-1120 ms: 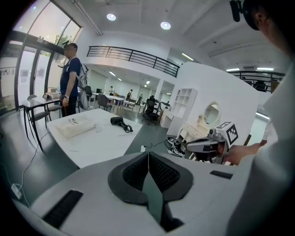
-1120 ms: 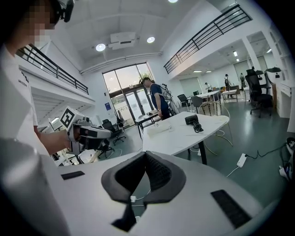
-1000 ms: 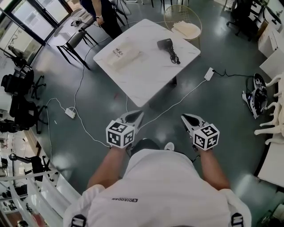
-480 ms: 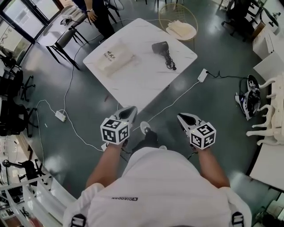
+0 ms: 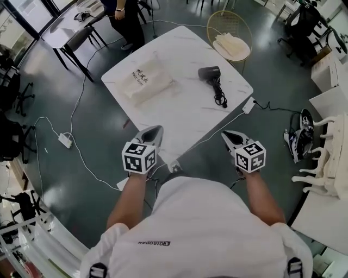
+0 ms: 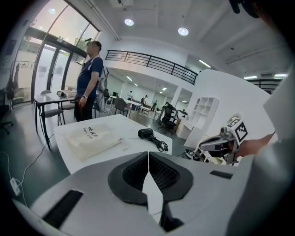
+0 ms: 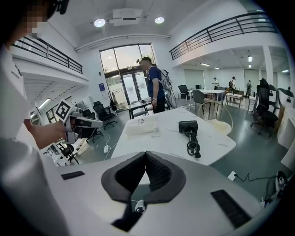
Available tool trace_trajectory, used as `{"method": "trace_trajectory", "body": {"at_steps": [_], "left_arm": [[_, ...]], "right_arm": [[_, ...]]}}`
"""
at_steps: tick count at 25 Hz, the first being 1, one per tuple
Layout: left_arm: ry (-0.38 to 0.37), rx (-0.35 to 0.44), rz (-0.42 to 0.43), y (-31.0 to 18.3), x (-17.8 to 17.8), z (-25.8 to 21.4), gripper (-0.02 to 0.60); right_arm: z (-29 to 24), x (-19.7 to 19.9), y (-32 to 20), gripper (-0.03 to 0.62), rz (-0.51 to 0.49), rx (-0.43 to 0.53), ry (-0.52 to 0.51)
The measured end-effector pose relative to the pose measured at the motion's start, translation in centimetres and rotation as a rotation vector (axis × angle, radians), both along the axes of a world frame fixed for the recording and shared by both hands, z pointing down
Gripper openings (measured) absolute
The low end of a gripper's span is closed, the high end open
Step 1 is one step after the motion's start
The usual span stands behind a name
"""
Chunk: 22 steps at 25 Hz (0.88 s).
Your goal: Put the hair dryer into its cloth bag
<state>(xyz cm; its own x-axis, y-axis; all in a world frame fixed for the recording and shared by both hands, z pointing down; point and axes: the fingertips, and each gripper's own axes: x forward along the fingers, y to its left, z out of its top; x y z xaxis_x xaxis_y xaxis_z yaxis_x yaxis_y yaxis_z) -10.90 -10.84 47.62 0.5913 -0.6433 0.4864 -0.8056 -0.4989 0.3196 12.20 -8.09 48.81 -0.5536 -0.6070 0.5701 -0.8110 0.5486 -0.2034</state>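
Observation:
A black hair dryer with a coiled cord lies on the right part of the white table. The cream cloth bag with dark print lies flat on the table's left part. Both also show in the left gripper view, bag and dryer, and in the right gripper view, dryer and bag. My left gripper is shut and empty, just short of the table's near edge. My right gripper is shut and empty, off the table's near right side.
A person stands beyond the table's far left. A round gold-rimmed chair with folded cloth stands behind the table. White cables and a power strip lie on the floor. An iron sits on the floor at right.
I have walked toward the table: it now lies just ahead of both grippers. Both grippers stayed shut and empty.

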Motion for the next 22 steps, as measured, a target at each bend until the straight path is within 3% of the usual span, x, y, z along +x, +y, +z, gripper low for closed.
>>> {"method": "trace_trajectory", "body": {"at_steps": [6,10,14,18,22], "left_arm": [[-0.01,-0.026,-0.011,-4.1,-3.2,2.4,0.031],[-0.016,-0.053,-0.022,-4.6,-4.2,3.5,0.031],[-0.024,-0.078,-0.086,-5.6,-5.7,4.7,0.031],[-0.039,-0.076,-0.146,-6.3,-6.1,4.5,0.031],[-0.089,-0.108,-0.205,-7.4,-6.1,5.2,0.031]], "right_arm": [[2.1,-1.2,-8.1,0.021,0.003,0.011,0.098],[4.7,-0.4,-13.1,0.023,0.046,-0.003,0.178],[8.1,1.8,-18.4,0.027,0.088,-0.018,0.28],[11.0,4.2,-23.1,0.087,0.111,-0.024,0.35],[13.5,5.7,-26.6,0.147,0.131,-0.056,0.352]]}}
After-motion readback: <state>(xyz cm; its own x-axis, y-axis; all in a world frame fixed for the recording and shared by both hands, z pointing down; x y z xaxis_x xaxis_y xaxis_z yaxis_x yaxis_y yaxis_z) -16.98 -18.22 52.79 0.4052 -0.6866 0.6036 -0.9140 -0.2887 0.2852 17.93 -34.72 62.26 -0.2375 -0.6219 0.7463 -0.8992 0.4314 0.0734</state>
